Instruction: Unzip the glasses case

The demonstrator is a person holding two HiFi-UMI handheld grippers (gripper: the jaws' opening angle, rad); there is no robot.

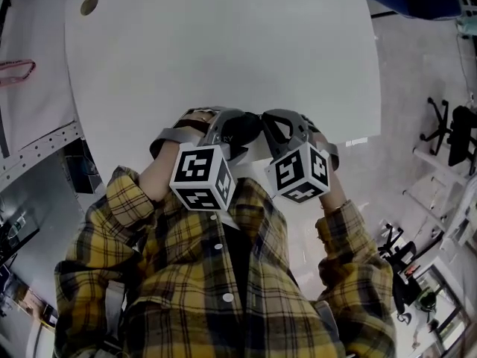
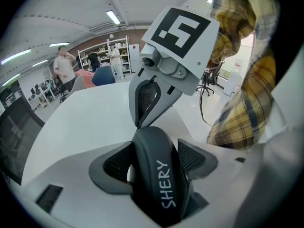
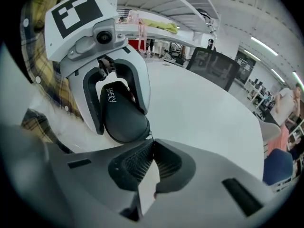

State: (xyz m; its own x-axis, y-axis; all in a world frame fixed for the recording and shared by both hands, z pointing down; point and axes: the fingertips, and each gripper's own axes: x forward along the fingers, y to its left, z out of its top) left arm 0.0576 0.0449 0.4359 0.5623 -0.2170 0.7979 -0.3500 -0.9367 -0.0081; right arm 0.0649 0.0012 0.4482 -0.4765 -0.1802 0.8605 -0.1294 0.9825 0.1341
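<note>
Left gripper [image 2: 156, 161]: clenched across the middle of a black oval hard-shell glasses case [image 3: 121, 115] with white lettering, held up over the near edge of the white round-cornered table [image 1: 223, 51], close to the yellow plaid shirt [image 1: 223, 289]. Right gripper [image 3: 151, 148]: met the case's right end tip-first, jaws pressed together there, pinched on the small metal zip pull [image 3: 149, 138].
</note>
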